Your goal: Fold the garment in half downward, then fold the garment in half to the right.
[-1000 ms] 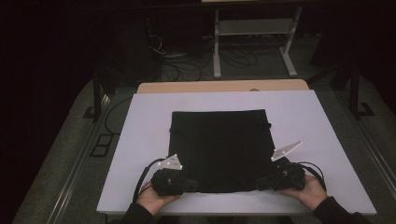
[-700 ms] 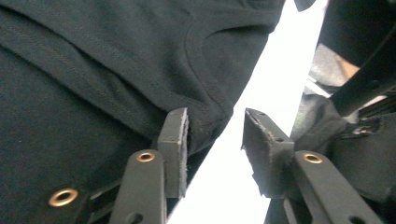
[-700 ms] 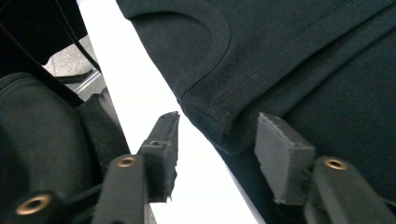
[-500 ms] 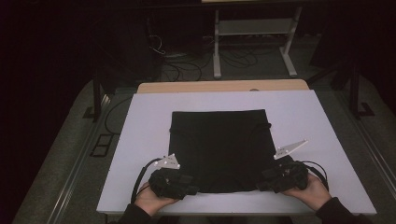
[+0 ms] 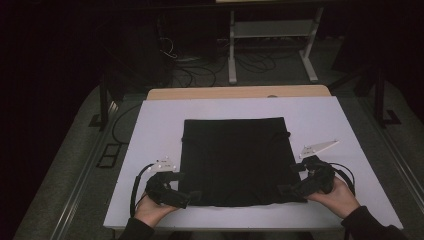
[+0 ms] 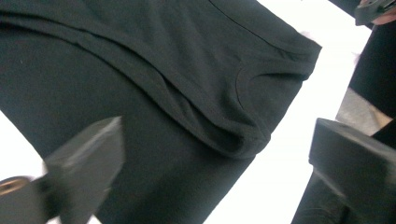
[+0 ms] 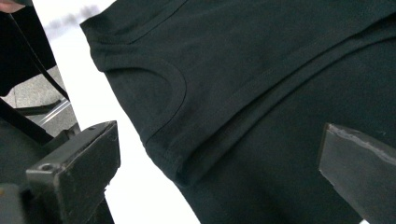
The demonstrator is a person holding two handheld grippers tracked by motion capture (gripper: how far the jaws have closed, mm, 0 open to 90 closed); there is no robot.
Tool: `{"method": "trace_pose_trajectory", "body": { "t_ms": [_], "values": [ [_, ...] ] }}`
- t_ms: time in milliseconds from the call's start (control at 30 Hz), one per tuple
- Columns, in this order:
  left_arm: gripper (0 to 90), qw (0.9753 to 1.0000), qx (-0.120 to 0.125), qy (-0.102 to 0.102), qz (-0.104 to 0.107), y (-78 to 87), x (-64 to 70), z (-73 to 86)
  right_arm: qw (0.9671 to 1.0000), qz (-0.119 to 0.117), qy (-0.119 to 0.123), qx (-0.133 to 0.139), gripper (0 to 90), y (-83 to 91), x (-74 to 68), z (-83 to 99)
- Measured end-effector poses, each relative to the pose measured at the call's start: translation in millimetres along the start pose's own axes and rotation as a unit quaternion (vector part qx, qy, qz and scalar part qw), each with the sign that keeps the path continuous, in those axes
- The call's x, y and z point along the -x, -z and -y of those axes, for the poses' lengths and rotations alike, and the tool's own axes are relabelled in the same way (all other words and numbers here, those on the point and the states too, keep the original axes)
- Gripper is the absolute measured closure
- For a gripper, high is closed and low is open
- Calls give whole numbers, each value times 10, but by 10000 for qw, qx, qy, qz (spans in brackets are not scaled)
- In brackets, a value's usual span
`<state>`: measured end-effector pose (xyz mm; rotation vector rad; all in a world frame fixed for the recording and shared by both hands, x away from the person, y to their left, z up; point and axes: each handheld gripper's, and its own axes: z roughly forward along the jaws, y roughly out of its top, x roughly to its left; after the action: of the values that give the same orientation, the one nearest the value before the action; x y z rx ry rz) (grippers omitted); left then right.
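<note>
Two grippers, left and right, jaws spread wide, sit at the near corners of a folded black cotton garment (flat on the white desk).

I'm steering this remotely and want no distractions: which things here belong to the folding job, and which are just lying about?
In the job:
- black garment, folded flat on the white table
- left gripper, open at its near left corner
- right gripper, open at its near right corner

Just lying about:
- wooden board behind the table
- metal stand and cables on the floor
</note>
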<state>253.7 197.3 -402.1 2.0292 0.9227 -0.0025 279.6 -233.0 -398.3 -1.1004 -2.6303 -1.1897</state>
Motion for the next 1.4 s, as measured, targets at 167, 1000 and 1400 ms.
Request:
{"method": "trace_pose_trajectory", "body": {
  "t_ms": [167, 1000, 1400],
  "values": [
    [0, 9992, 250, 261, -190, 66, -92, 24, 10000, 7, -7, 23, 0, -12, 37, -39],
    [0, 9929, 545, 756, -737, 208, -271, 148, 9990, 100, 372, 228, 0, -91, 95, -628],
    [0, 9912, 369, 1028, -754, 195, -326, 214, 9980, 93, 577, 256, 0, -158, 122, -982]
  ]
}}
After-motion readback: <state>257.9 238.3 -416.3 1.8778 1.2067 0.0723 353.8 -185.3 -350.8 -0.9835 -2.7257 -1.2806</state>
